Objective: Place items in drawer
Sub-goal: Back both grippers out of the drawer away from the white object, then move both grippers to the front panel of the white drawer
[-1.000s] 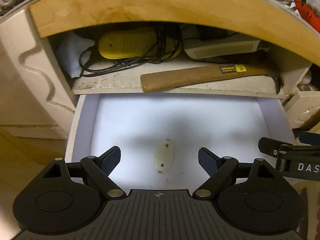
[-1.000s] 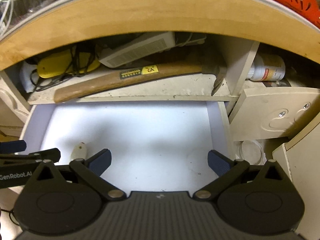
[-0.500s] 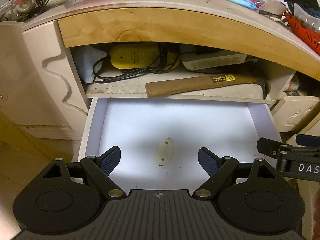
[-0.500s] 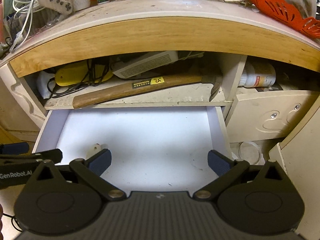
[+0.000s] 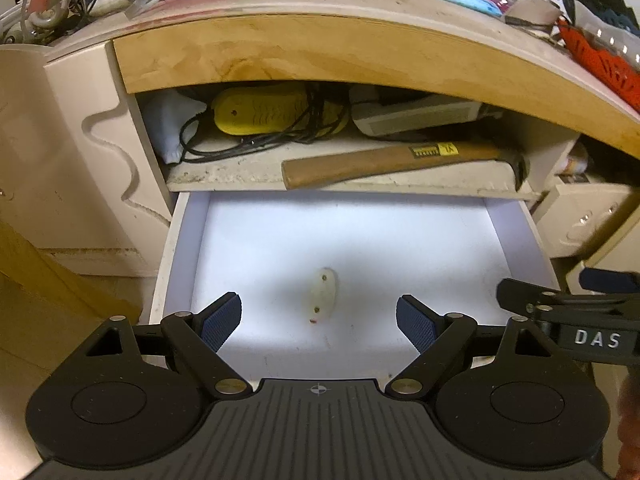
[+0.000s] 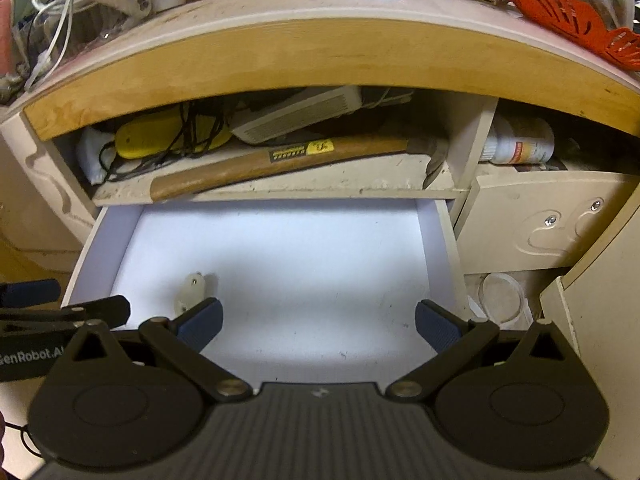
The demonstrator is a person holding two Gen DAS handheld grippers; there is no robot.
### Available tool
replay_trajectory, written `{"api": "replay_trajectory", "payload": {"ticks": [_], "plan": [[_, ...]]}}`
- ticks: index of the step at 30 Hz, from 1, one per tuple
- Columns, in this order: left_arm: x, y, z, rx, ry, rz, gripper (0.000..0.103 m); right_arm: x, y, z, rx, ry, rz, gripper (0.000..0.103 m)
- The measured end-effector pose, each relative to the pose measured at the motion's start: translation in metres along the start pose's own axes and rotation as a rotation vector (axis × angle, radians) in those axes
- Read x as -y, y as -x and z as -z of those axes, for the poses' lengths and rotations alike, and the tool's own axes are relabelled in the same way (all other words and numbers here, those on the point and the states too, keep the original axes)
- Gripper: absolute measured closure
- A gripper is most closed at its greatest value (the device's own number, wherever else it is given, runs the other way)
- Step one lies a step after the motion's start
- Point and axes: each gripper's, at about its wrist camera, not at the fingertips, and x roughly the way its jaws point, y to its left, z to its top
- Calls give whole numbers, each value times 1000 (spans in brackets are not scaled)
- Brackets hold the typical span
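Observation:
The white drawer (image 5: 280, 240) stands pulled open below a shelf; it also shows in the right wrist view (image 6: 300, 248). Only a small whitish oval fitting with two screws (image 5: 323, 293) lies on its floor, also in the right wrist view (image 6: 192, 289). My left gripper (image 5: 319, 320) is open and empty over the drawer's front edge. My right gripper (image 6: 319, 323) is open and empty beside it, to the right. A wooden-handled hammer (image 5: 396, 160) lies on the shelf just above the drawer, also in the right wrist view (image 6: 280, 160).
The shelf also holds a yellow device (image 5: 272, 114) with black cables, a white bag (image 5: 168, 128) and a grey box (image 5: 416, 118). The cluttered desktop (image 6: 320, 4) overhangs above. A white bottle (image 6: 520, 146) lies in the right compartment above a closed drawer (image 6: 540, 224).
Both grippers have pulled back and up from the drawer, so more of the desk front and top shows. Both stay open and empty.

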Motion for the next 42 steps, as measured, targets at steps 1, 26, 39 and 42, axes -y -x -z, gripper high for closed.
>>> {"api": "replay_trajectory", "payload": {"ticks": [1, 26, 39, 42], "plan": [[1, 0, 3, -8, -6, -3, 17, -1, -1, 2, -7, 3, 3, 0], [-10, -21, 52, -224, 16, -5, 17, 7, -16, 63, -238, 11, 35, 0], [-10, -29, 59, -260, 22, 0, 17, 8, -22, 67, -262, 10, 28, 0], [-10, -30, 59, -261, 23, -1, 17, 7, -23, 67, -263, 12, 25, 0]]}}
